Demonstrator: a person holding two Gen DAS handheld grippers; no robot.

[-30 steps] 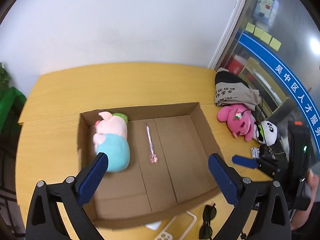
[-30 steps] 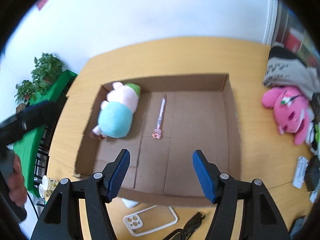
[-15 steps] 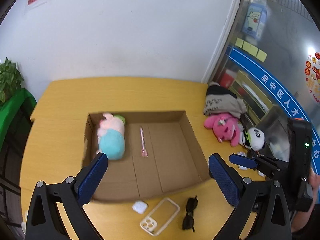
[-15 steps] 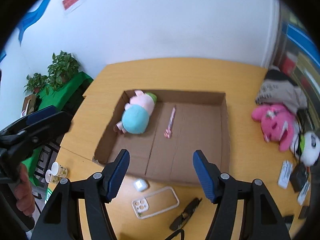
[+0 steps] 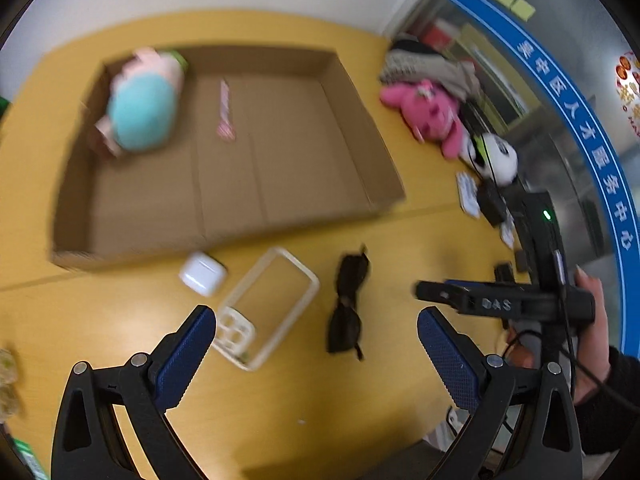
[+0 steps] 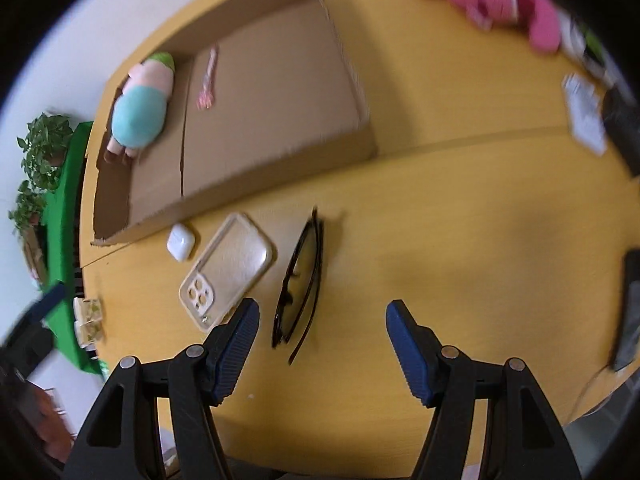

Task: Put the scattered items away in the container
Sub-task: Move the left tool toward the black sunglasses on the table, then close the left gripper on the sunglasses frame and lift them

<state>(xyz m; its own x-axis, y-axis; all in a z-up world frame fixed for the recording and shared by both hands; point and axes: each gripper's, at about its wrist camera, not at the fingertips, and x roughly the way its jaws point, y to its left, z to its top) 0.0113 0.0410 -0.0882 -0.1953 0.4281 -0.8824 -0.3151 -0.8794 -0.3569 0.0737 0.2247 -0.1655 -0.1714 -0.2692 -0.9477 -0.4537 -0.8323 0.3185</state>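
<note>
An open cardboard box [image 5: 300, 152] lies on the yellow table and holds a pig plush [image 5: 142, 108] and a pink pen [image 5: 225, 110]. In front of the box lie a white earbud case [image 5: 203, 273], a clear phone case [image 5: 266, 306] and folded black sunglasses [image 5: 348, 304]. My left gripper [image 5: 316, 320] hangs open and empty above the phone case and the sunglasses. My right gripper [image 6: 322, 312] is also open and empty, with the sunglasses [image 6: 300, 280] just inside its left finger and the phone case [image 6: 228, 268] further left.
A pink plush [image 5: 428, 114], a panda toy [image 5: 498, 158], a grey bag [image 5: 428, 66] and small black devices crowd the table's right side. A dark phone [image 6: 630, 312] lies near the right edge. Green plants [image 6: 40, 152] stand beyond the left edge.
Both grippers came down and back from over the box to the table in front of it. The loose items now appear much closer. The right gripper also rolled.
</note>
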